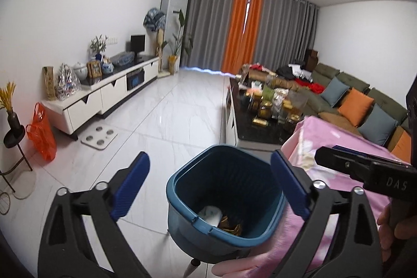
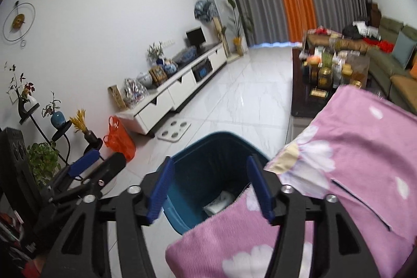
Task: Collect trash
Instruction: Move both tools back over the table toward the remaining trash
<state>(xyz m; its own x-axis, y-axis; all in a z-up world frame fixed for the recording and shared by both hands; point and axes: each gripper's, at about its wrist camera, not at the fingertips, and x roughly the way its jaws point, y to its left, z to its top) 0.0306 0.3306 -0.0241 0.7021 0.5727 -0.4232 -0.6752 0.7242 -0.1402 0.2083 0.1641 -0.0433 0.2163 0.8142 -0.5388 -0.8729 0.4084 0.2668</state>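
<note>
The left gripper [image 1: 209,188] fills the lower frame with its jaws spread wide; the right gripper [image 2: 211,190] sits lower centre, likewise parted and empty

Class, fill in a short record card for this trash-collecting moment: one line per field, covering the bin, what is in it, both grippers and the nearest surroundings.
Bin: blue square plastic trash bin, upright on the white tiled floor
Bin contents: crumpled white paper and gold-coloured scraps at the bottom
Left gripper: fingers wide open, empty, above the bin
Right gripper: fingers open, empty, over the bin's edge
Beside bin: pink flowered cloth, touching its rim
Background: white TV cabinet, orange plastic bag
</note>
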